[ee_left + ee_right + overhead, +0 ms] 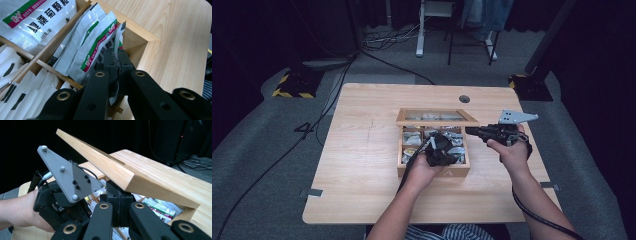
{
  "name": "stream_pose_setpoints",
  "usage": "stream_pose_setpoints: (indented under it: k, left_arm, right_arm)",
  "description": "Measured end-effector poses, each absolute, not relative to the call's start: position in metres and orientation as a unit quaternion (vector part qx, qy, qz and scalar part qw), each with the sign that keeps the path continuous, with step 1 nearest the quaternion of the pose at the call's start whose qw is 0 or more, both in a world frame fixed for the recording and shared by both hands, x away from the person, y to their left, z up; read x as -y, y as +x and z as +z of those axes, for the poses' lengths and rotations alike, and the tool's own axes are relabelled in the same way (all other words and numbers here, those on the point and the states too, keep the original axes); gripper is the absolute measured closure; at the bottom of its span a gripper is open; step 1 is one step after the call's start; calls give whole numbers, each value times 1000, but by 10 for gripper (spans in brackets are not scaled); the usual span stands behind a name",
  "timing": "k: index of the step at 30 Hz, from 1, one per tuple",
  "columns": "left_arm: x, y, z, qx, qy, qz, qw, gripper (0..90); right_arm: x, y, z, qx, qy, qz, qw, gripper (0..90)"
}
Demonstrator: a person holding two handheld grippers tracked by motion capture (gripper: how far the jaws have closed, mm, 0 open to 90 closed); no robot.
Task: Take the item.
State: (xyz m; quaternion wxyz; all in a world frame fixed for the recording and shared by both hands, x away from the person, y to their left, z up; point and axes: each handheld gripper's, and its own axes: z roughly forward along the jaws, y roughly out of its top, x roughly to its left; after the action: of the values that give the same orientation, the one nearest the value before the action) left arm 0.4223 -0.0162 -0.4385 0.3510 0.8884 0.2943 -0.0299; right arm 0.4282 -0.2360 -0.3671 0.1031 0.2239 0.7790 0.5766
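Note:
A wooden compartment box (434, 172) stands mid-table with its glazed lid (437, 116) raised. My left gripper (439, 150) reaches down into the box. In the left gripper view it (117, 62) is shut on the edge of a silver sachet (100, 45) with a green and magenta stripe, in the corner compartment by the box wall (140, 35). My right gripper (469, 131) points at the lid's right end. Its jaws (119, 191) are shut, with nothing between them, and their tips sit right under the lid's edge (140, 176). The left gripper's grey plate (65, 176) is just beyond.
More sachets (37, 22) and white packets (30, 87) fill the other compartments. Bare tabletop (170, 37) lies to the right of the box, with a cable hole (464, 99) near the far edge. Cables and a yellow-black stand base (292, 85) lie on the floor.

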Motion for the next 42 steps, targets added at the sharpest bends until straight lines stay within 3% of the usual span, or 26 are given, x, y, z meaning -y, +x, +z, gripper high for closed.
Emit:
stream_pose_setpoints:
  k: [12,25,42]
  left_arm:
    - [17,418,-434,-279,893,-7,354,896]
    - [11,397,-389,-234,885,79,394,897]
    - [0,385,-364,-228,867,91,433,896]
  right_arm:
    - [235,429,-368,-780,224,576,102,900]
    - [236,429,-367,-777,226,578,106,900]
    - [236,429,-367,-777,226,578,106,900]
